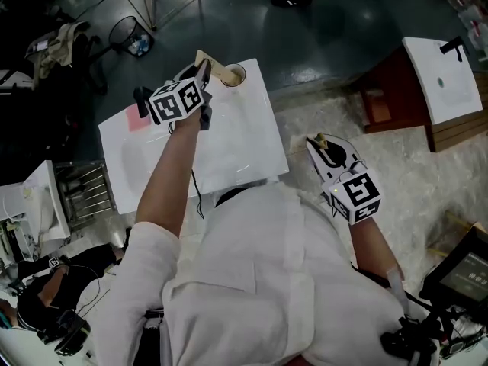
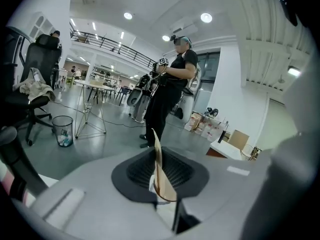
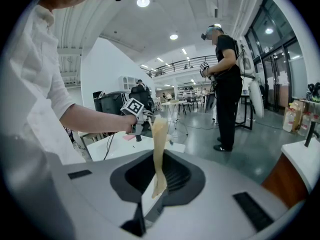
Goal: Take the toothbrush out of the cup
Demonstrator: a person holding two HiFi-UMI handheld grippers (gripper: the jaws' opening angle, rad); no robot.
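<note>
Pinching the tan toothbrush (image 3: 159, 151), the right hand-held gripper (image 1: 320, 142) hangs beside the worktop (image 1: 236, 147); the left hand-held gripper (image 1: 205, 72) clamps the cup (image 1: 233, 75).

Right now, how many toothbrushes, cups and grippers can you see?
Toothbrushes: 2 (left toothbrush, right toothbrush, each between a gripper's fingers)
Cups: 1 (cup)
Grippers: 2 (left gripper, right gripper)
Total: 5
</note>
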